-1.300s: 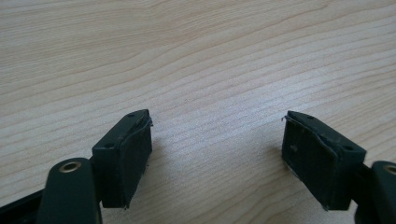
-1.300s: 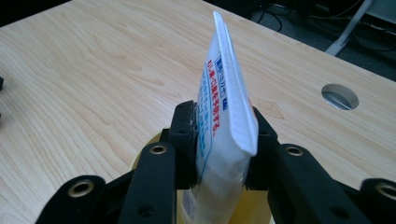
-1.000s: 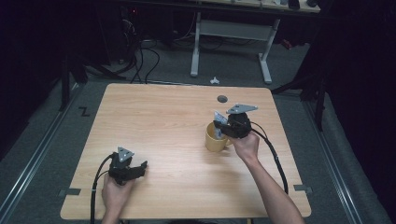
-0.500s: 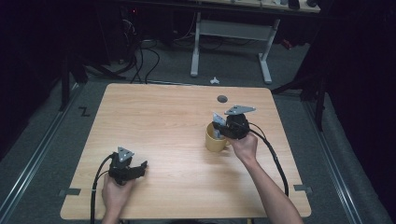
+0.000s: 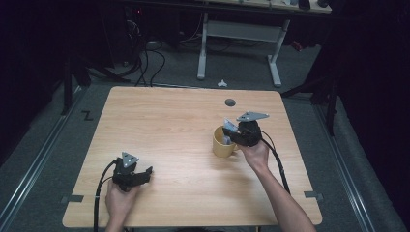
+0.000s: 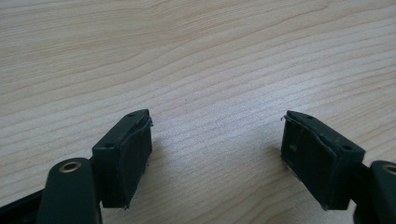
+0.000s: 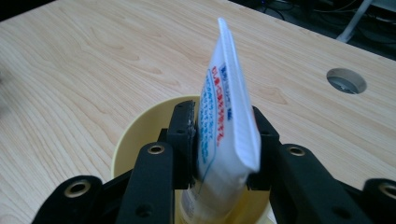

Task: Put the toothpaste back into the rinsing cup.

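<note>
- The right gripper [image 7: 219,140] is seen clamped on a white tube [image 7: 224,116], its jaws pressed against the tube's two flat faces just above the rim of a yellow mug [image 7: 140,135].
- The tube is held upright: its long axis runs up and down, the crimped flat end is uppermost, and the lower end is sunk inside the mug, so the mug lies straight below the claw.
- Whether the tube's lower end touches the mug's bottom cannot be told.
- In the high view the mug [image 5: 221,143] is found right of the table's middle, with the right gripper [image 5: 232,135] directly over it and its handle toward the person.
- The left gripper [image 6: 217,154] is held with its jaws wide apart and nothing between them, low over bare wood near the front left of the table [image 5: 164,116], well apart from the mug.
- A round cable hole [image 5: 230,102] lies beyond the mug; nothing is seen standing in the way of a straight vertical move, which is judged the likely one.
</note>
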Action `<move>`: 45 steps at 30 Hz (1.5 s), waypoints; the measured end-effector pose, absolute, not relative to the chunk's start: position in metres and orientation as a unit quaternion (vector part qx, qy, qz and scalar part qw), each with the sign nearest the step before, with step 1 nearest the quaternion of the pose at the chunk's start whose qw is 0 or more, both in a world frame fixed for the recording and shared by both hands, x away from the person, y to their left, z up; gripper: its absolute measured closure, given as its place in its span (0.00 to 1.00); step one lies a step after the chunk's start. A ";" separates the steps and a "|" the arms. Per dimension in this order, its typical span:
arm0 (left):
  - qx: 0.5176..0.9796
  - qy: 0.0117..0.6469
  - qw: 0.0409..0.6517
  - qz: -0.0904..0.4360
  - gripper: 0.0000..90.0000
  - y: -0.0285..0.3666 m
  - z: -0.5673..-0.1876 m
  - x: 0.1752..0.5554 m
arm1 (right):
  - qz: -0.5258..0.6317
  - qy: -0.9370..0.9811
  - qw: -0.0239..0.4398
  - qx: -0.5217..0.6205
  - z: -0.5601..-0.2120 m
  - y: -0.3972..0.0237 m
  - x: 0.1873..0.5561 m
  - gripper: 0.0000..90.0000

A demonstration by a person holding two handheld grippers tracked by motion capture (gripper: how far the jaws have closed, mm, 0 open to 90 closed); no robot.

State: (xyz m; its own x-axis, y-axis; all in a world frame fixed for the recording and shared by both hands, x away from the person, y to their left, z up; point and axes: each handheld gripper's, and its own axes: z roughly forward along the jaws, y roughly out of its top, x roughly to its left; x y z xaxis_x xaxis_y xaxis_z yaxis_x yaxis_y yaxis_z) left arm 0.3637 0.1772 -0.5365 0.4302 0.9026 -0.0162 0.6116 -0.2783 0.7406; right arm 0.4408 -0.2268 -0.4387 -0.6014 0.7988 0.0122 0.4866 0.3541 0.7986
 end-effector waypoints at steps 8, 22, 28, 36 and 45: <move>0.771 0.491 0.347 0.210 0.27 0.177 -0.537 0.364 | 0.399 0.803 0.194 0.399 -0.436 -0.230 0.439 0.69; 0.771 0.491 0.347 0.210 0.27 0.177 -0.536 0.364 | 0.413 0.793 0.211 0.395 -0.429 -0.232 0.436 0.54; 0.771 0.491 0.346 0.210 0.27 0.177 -0.536 0.363 | 0.422 0.787 0.211 0.398 -0.425 -0.236 0.433 0.51; 0.771 0.491 0.346 0.210 0.27 0.177 -0.536 0.363 | 0.428 0.780 0.217 0.401 -0.418 -0.242 0.429 0.51; 0.771 0.491 0.346 0.210 0.27 0.177 -0.536 0.363 | 0.450 0.763 0.225 0.406 -0.408 -0.256 0.423 0.50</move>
State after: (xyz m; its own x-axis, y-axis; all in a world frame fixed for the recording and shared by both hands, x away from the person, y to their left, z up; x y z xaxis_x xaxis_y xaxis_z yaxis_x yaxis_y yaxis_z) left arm 0.3635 0.1771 -0.5365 0.4298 0.9028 -0.0161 0.6118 -0.2781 0.7405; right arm 0.4227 -0.2555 -0.4075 -0.5680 0.8227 0.0218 0.4169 0.2648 0.8695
